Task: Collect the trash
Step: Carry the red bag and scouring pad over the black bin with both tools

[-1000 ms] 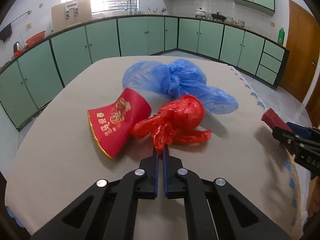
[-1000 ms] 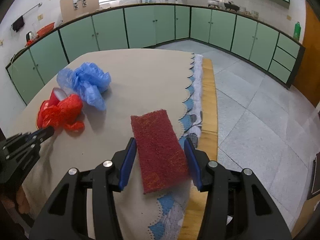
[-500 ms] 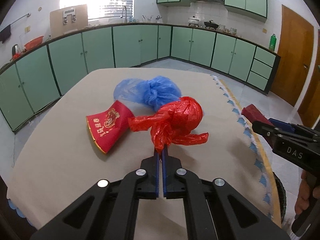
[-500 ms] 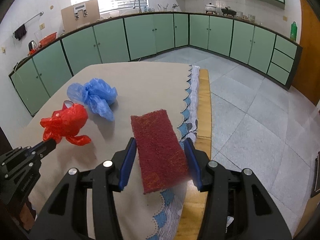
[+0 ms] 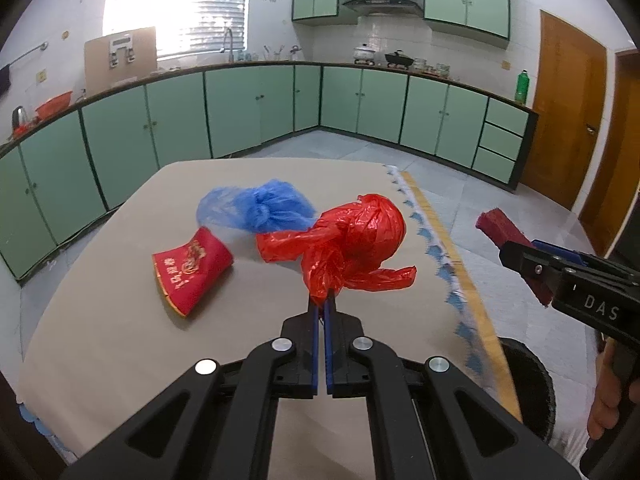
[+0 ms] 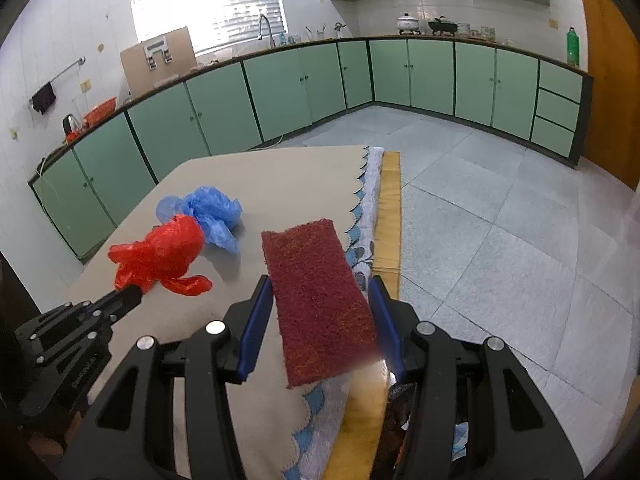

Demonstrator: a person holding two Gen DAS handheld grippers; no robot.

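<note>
My left gripper is shut on the knotted tail of a red plastic bag, which hangs lifted above the table; the right wrist view shows that bag at the left gripper's tip. My right gripper is shut on a dark red scouring pad, held flat between its blue pads over the table's right edge. From the left wrist view the pad appears at the right. A crumpled blue plastic bag and a red paper cup lie on the beige tablecloth.
A dark round bin stands on the floor just past the table's right edge. Its rim shows under my right gripper. Green kitchen cabinets line the far walls, a wooden door is at right, and grey floor tiles spread right of the table.
Both grippers have risen and pulled back. The red bag has come off the table and away from the red cup and blue bag. The pad stays gripped.
</note>
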